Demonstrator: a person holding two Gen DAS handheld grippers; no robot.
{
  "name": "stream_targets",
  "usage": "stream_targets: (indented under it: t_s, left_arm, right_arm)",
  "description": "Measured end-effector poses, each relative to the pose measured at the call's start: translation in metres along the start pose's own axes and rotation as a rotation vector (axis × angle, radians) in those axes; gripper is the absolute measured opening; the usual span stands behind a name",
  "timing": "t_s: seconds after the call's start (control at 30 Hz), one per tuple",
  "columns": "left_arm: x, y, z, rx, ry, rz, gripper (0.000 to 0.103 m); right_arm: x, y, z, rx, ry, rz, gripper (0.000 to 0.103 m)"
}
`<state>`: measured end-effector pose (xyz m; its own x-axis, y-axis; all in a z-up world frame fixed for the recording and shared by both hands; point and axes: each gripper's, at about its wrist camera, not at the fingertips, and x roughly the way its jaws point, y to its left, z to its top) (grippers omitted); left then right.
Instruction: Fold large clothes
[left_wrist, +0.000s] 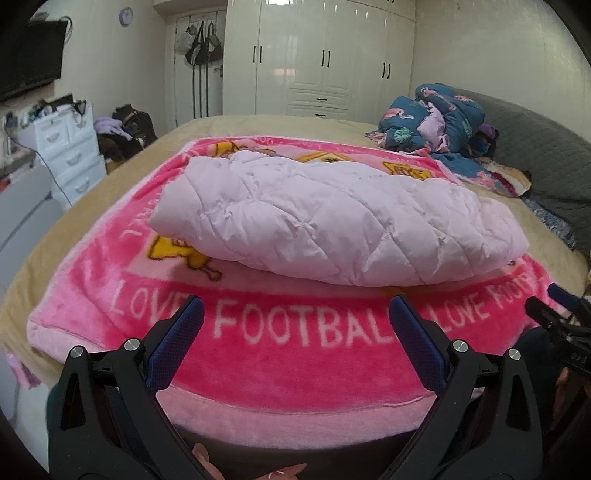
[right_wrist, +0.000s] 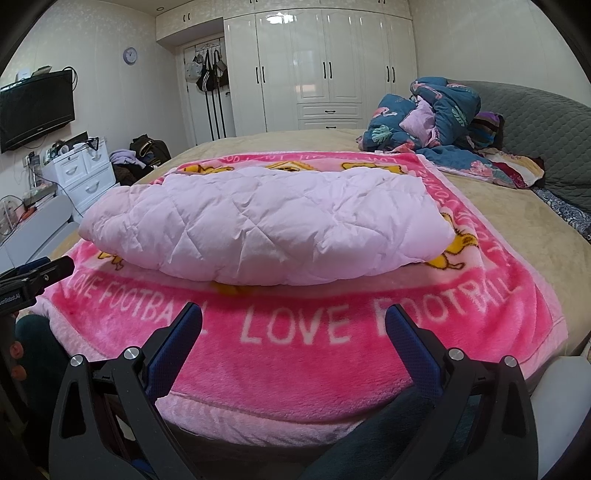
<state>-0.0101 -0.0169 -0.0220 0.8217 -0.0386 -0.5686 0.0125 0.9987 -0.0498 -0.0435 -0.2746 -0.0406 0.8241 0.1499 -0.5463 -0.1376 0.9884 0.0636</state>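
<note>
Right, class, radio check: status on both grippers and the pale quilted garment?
Left gripper open, empty. Right gripper open, empty. Quilted garment lies folded on pink blanket, untouched. Nothing in the way.

Left gripper (left_wrist: 295, 317) hovers over the near border of the pink blanket (left_wrist: 280, 354), jaws spread wide, nothing between the blue pads (left_wrist: 173, 343). Pale lilac quilted garment (left_wrist: 325, 225) lies folded into a thick bundle on the blanket's middle, apart from the gripper. Right gripper (left_wrist: 565, 317) shows partly at the frame's right edge; a blue floral quilt (left_wrist: 439, 118) is heaped at the far right of the bed (left_wrist: 122, 181).
</note>
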Motion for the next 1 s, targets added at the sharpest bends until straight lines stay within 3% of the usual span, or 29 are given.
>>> stream_targets:
  t_s: [0.47, 0.67, 0.77, 0.83, 1.0]
  left_arm:
    - [0.004, 0.002, 0.000, -0.013, 0.027, -0.063, 0.094]
    - [0.013, 0.015, 0.002, -0.050, 0.049, -0.048, 0.094]
    - [0.027, 0.045, 0.011, -0.112, 0.088, -0.011, 0.094]
    - [0.036, 0.078, 0.020, -0.170, 0.107, 0.031, 0.094]
    - [0.055, 0.199, 0.048, -0.305, 0.109, 0.280, 0.094]
  right_arm:
    - [-0.002, -0.003, 0.003, -0.004, -0.002, -0.002, 0.099]
    - [-0.011, -0.022, 0.007, 0.034, -0.022, -0.053, 0.099]
    - [-0.020, -0.059, 0.009, 0.097, -0.039, -0.141, 0.099]
    - [-0.029, -0.112, 0.006, 0.191, -0.048, -0.259, 0.099]
    - [-0.043, -0.280, -0.041, 0.477, 0.061, -0.645, 0.099]
